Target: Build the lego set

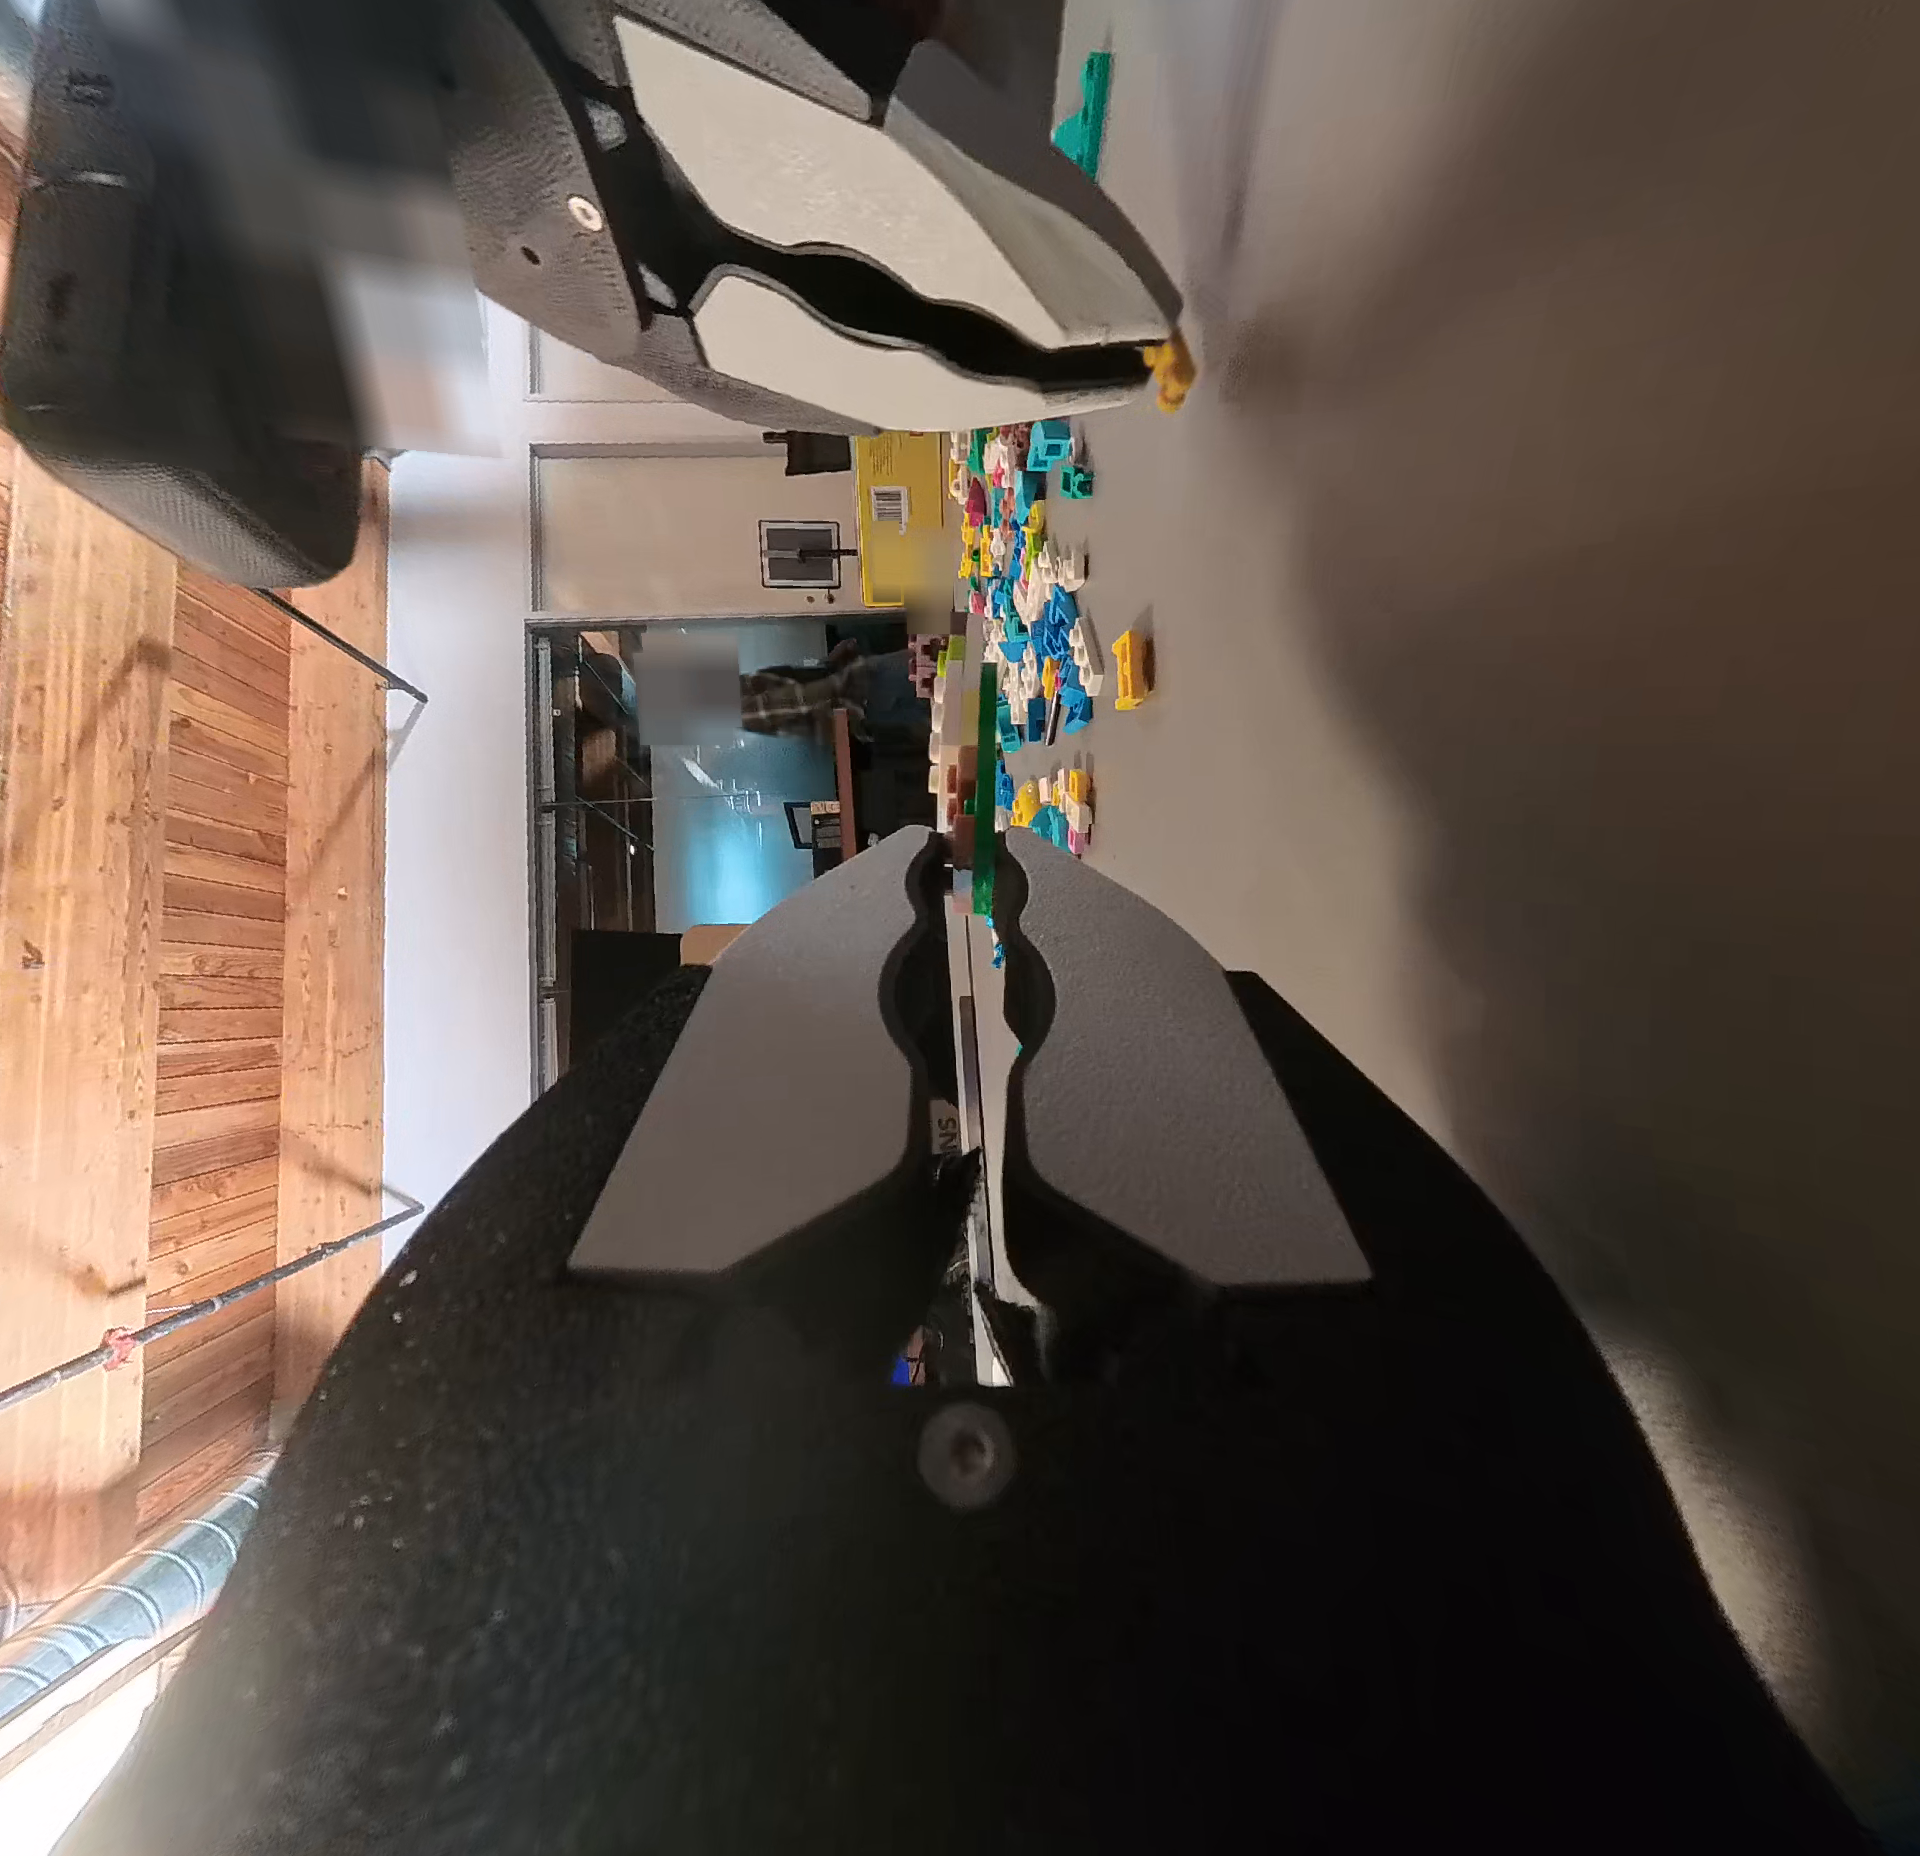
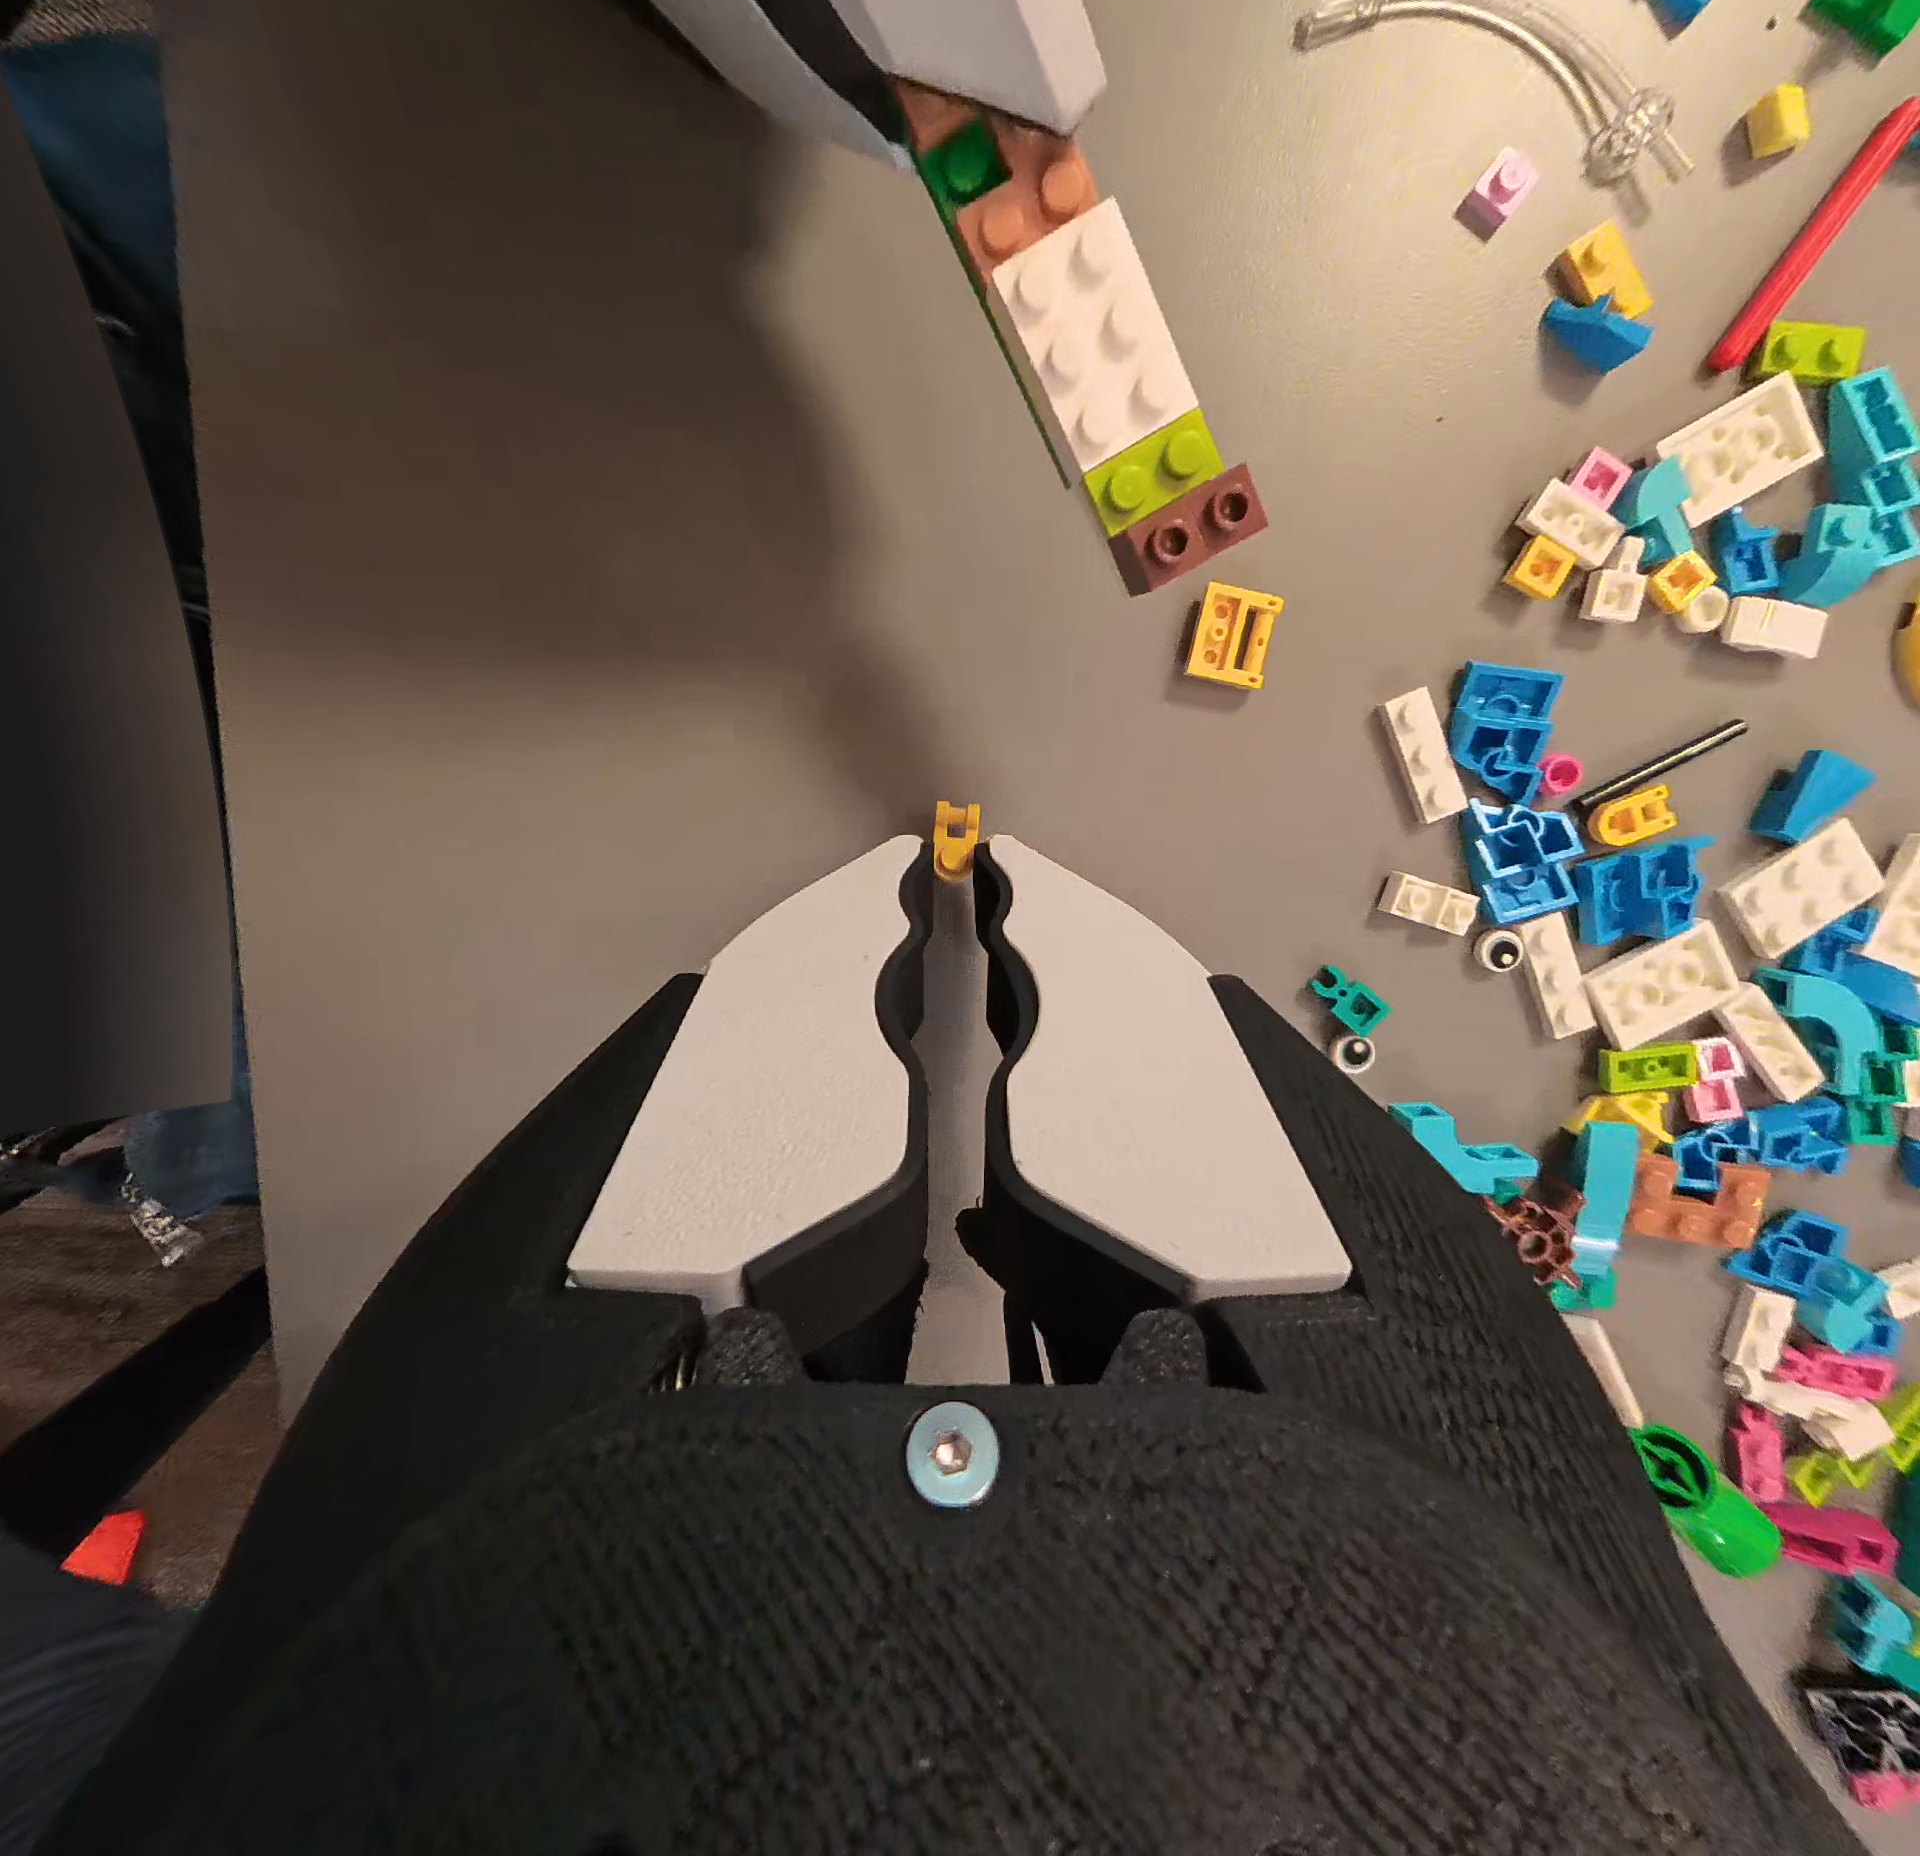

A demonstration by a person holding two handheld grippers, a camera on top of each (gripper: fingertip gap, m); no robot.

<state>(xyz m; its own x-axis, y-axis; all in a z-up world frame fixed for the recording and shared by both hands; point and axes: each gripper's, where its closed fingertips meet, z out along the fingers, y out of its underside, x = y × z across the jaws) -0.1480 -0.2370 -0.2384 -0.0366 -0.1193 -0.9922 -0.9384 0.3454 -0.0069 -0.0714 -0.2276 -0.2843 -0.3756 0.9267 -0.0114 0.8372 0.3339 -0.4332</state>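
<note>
Right wrist view: right tongs (image 2: 957,850) pinch a tiny yellow clip piece (image 2: 955,840); left tongs (image 2: 935,107) pinch the short brick strip (image 2: 1101,352). Most bricks (image 2: 1662,923) lie loose on the tabletop (image 2: 571,456).

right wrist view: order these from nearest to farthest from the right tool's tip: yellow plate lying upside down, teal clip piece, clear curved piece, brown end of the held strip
1. Yellow plate, ahead and right of the right tool; the teal clip piece, right of the tip beside the fingers, is too close to it to call.
2. Brown end of the held strip, just beyond the yellow plate.
3. Clear curved piece, far at top right.
</note>
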